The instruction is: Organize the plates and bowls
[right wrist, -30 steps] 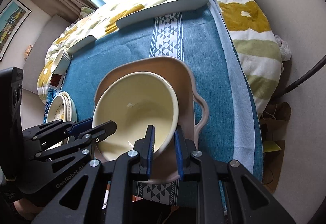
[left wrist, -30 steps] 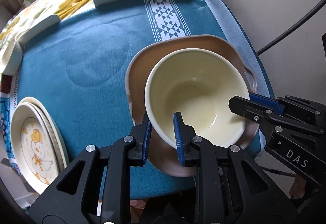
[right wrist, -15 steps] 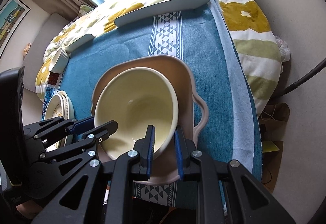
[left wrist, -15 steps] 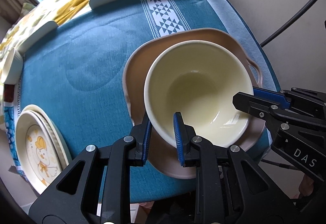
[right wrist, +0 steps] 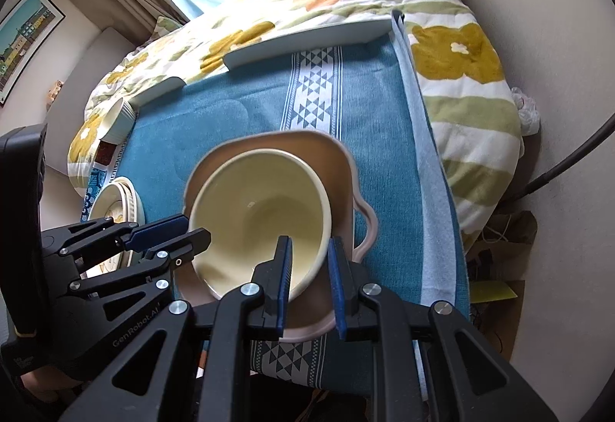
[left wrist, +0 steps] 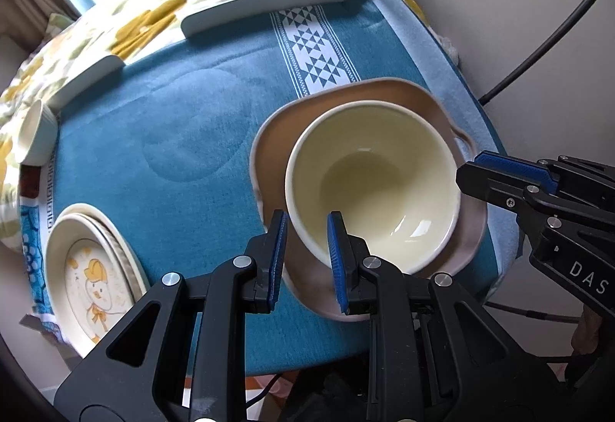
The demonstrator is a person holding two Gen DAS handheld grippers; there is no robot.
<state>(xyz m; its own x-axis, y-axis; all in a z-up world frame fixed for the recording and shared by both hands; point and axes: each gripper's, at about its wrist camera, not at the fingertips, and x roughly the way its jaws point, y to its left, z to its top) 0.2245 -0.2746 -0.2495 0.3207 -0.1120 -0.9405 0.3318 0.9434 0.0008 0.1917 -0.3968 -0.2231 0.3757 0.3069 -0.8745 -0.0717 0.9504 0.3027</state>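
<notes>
Both the left gripper (left wrist: 306,244) and right gripper (right wrist: 309,272) clamp opposite rims of the cream bowl (left wrist: 371,183) over the pink handled dish (left wrist: 467,233), nesting nearly done; small cup (left wrist: 35,135) far ahead-left remains unsorted.

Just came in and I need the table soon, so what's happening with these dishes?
A person is working two handheld grippers. The left gripper and the right gripper are both clamped on opposite sides of the rim of a cream bowl, which sits in or just above a tan handled dish. A stack of duck-print plates waits nearby on the blue tablecloth.
</notes>
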